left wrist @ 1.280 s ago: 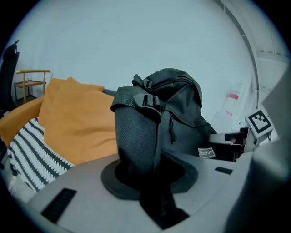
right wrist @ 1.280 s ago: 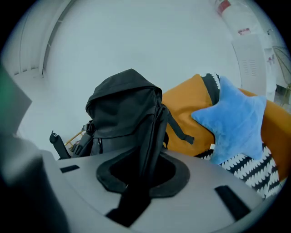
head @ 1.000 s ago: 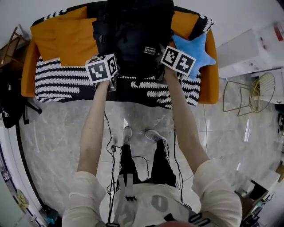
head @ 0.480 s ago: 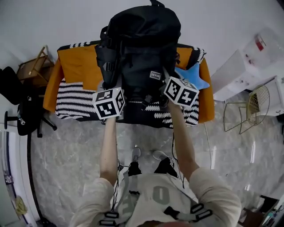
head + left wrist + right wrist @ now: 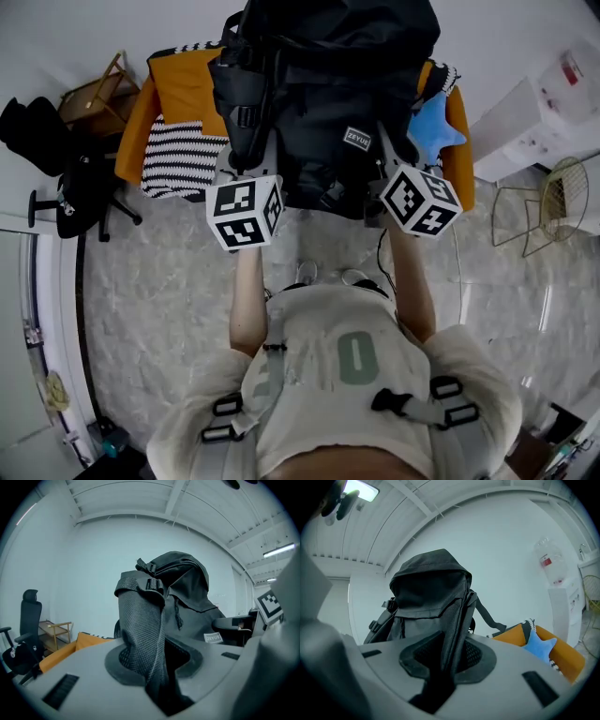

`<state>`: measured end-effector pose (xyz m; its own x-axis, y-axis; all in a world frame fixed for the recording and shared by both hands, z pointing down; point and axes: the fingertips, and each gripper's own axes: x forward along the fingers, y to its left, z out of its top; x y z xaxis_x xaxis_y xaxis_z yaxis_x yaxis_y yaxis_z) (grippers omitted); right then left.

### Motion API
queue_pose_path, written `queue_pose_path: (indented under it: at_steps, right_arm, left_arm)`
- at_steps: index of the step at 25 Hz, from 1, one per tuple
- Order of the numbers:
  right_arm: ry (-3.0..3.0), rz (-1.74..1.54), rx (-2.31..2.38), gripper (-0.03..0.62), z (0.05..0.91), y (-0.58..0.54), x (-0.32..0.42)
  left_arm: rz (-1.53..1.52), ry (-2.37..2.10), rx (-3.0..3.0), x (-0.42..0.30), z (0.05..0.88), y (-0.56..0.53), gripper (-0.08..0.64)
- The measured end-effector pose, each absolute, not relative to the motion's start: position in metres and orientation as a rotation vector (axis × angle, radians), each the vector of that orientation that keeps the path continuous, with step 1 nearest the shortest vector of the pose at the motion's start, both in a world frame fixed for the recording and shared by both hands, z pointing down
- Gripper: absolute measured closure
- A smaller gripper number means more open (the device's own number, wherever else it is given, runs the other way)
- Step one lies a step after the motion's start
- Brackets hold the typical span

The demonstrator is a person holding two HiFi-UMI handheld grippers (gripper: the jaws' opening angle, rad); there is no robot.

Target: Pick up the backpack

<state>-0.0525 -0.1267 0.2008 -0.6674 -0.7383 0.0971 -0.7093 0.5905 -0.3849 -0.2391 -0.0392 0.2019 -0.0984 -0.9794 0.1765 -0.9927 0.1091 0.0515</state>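
Backpack (image 5: 328,94), black, hangs in the air at the top of the head view, carried between both tools in front of the sofa (image 5: 178,80). Its lower edge is over the near edge of the seat and the floor (image 5: 159,309). The left tool (image 5: 242,164) reaches up into the pack's left side and the right tool (image 5: 382,159) into its right side, each on an outstretched arm. The orange sofa carries a striped throw (image 5: 183,155) on its left half. A blue star cushion (image 5: 436,127) shows at its right end, partly behind the pack. A black office chair (image 5: 80,187) and a wooden stand (image 5: 94,98) are left of the sofa. A white water cooler (image 5: 544,122) and a wire chair (image 5: 553,202) are to its right.

In the left gripper view, the jaws are nearly together and pinch the left strap (image 5: 140,625), a mesh-faced band that rises from between them to a buckle at the pack's top. The pack's body hangs just right of it against the pale wall, with a small white label low on its front. The sofa's orange arm and the office chair sit low at the left, well below the pack.

In the right gripper view, the jaws are likewise nearly closed, clamped on the right strap (image 5: 454,620), which runs up along the pack's side. The pack fills the middle of the frame, hood-like flap on top. The sofa end and star cushion lie lower right, apart from the pack, and the cooler stands by the wall beyond.
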Motion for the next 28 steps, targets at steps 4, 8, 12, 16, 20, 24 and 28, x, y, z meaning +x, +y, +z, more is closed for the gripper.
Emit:
queue_pose_path:
  at_steps: [4, 8, 12, 16, 20, 24, 28]
  right_arm:
    - [2.708, -0.598, -1.225, 0.497, 0.203, -0.099, -0.040]
    - [2.688, -0.608, -1.245, 0.497, 0.216, -0.079, -0.033]
    - [2.675, -0.611, -1.276, 0.497, 0.216, -0.082, -0.027]
    - [2.664, -0.620, -1.296, 0.497, 0.211, -0.095, -0.028]
    - [2.645, -0.620, -1.310, 0.497, 0.220, -0.083, -0.014]
    - [2.633, -0.626, -1.330, 0.497, 0.222, -0.079, -0.009]
    - [2.631, -0.631, -1.342, 0.497, 0.222, -0.074, -0.007]
  left_arm:
    - [0.122, -2.259, 2.022, -0.225, 0.200, -0.009, 0.449]
    - [0.127, -2.261, 2.032, -0.219, 0.215, 0.008, 0.449]
    - [0.116, -2.239, 2.049, -0.215, 0.217, 0.001, 0.449]
    - [0.116, -2.219, 2.063, -0.218, 0.213, -0.014, 0.449]
    - [0.121, -2.206, 2.085, -0.206, 0.220, -0.006, 0.449]
    - [0.124, -2.186, 2.105, -0.201, 0.222, -0.005, 0.449]
    - [0.121, -2.166, 2.115, -0.200, 0.224, -0.003, 0.448]
